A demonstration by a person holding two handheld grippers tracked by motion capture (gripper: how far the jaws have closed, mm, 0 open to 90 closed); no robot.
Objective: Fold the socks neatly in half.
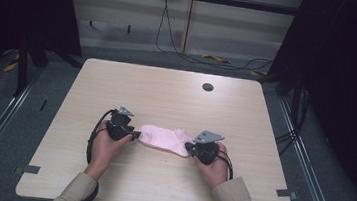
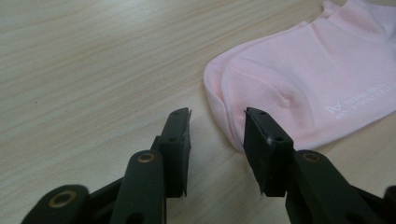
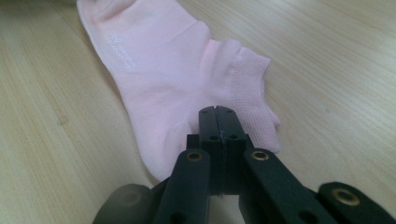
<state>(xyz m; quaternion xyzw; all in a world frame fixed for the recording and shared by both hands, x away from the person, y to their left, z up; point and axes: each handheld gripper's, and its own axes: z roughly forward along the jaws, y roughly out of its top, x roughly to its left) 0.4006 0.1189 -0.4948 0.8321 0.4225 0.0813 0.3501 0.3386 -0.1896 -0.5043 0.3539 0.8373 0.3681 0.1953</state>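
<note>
A pale pink ankle sock lies flat on the light wooden table, between my two grippers. My left gripper is at its rounded toe end. In the left gripper view the sock reaches the right jaw, and the left gripper stands open with mostly bare table in the gap. My right gripper is at the cuff end. In the right gripper view its jaws are pressed together, and the right gripper has its tips low over the sock near the ribbed cuff. I cannot tell whether fabric is pinched.
A dark round cable hole sits near the table's far edge. Cables trail on the floor beyond the table, and dark stands flank both sides. The wood around the sock is bare.
</note>
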